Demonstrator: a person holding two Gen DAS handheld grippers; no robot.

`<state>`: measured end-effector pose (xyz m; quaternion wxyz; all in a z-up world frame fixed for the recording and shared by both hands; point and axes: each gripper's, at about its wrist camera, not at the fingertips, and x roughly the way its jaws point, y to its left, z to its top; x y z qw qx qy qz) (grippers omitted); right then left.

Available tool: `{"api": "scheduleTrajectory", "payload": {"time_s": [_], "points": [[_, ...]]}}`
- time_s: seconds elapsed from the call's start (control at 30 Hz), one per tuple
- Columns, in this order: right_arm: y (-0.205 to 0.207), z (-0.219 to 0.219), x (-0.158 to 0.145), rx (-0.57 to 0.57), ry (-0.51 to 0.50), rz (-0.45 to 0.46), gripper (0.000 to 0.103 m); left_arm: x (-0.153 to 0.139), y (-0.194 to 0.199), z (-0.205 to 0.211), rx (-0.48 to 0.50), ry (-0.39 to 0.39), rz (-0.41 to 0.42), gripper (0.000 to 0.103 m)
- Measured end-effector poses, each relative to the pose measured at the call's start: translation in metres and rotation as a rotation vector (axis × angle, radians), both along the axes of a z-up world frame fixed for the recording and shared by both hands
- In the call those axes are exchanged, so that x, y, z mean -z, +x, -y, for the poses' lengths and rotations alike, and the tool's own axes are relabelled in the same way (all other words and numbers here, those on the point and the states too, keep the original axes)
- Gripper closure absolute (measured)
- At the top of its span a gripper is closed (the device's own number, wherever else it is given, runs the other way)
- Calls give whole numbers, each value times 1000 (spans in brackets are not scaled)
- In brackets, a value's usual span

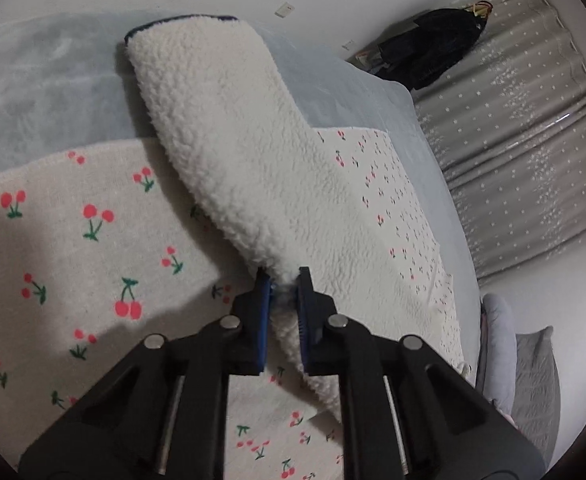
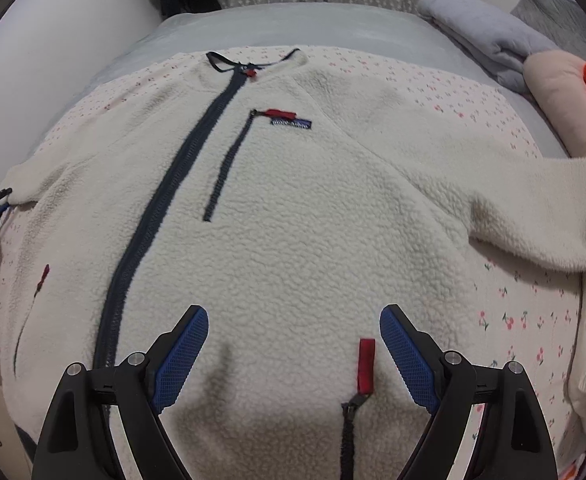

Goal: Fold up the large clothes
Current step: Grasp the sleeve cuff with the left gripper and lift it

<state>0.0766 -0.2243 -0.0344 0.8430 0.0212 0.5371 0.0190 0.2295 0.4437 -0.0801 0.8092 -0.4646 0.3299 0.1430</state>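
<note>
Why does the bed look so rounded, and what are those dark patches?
Both wrist views use fisheye lenses, bending edges inside a dark circular rim. Left wrist view: a grey shadow crosses the cherry-print sheet. Right wrist view: the open right gripper casts soft shadows on the cream fleece jacket; the edges blur.

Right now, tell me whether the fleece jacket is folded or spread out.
Spread out. The fleece jacket lies flat, front up, on the cherry-print sheet, zipper closed, one sleeve extended sideways; no fold yet.

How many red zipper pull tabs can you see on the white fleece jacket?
3 on the fleece jacket: collar tab, chest pocket tab, lower pocket tab between the right tongs' fingers. Another may be hidden on the jacket's far side.
</note>
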Motion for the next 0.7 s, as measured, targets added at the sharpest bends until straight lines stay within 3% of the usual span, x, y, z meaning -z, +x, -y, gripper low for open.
{"api": "scheduleTrajectory", "payload": {"time_s": [0.27,0.5,0.7], "points": [[-3,7,-4,11,14,14,13,-94,13,62,96,314,99,92],[-8,14,-13,20,63,47,13,-173,18,140,222,501,218,93],[-13,21,-20,20,94,68,13,-210,27,210,372,632,262,93]]}}
